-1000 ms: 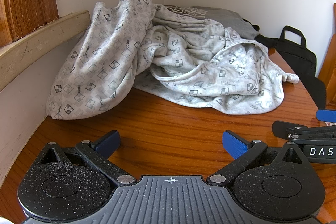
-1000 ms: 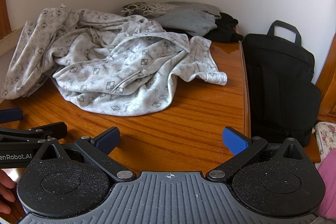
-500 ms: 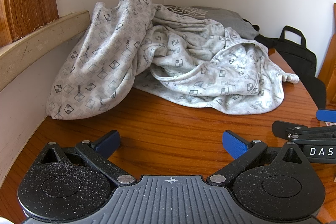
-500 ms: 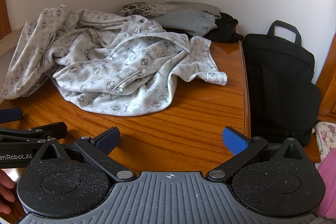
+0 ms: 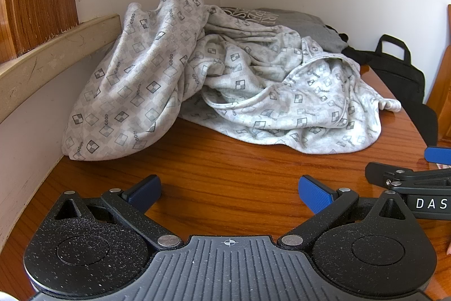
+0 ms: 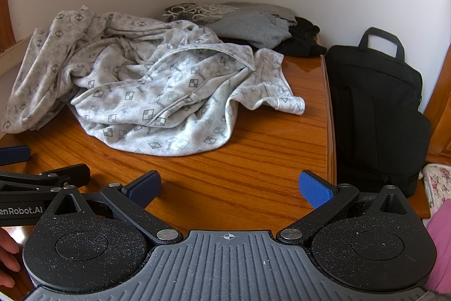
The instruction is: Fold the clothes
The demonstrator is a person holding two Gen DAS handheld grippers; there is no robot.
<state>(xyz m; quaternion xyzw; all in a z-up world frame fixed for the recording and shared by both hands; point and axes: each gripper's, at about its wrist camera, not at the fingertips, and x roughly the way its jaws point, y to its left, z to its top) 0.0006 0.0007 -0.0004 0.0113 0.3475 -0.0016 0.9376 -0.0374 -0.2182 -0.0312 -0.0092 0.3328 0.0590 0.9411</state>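
A crumpled white garment with a grey checked print (image 5: 225, 86) lies in a heap on the wooden table (image 5: 225, 168), partly leaning on the left wall; it also shows in the right wrist view (image 6: 157, 92). My left gripper (image 5: 229, 192) is open and empty, low over the table in front of the heap. My right gripper (image 6: 229, 189) is open and empty, beside the left one and short of the garment. Each gripper's side shows in the other's view.
Folded grey and black clothes (image 6: 248, 24) are stacked in the far corner. A black bag (image 6: 375, 109) stands past the table's right edge (image 6: 328, 117). A wall ledge (image 5: 56, 52) runs along the left. Pink and floral fabric (image 6: 437, 205) lies at the far right.
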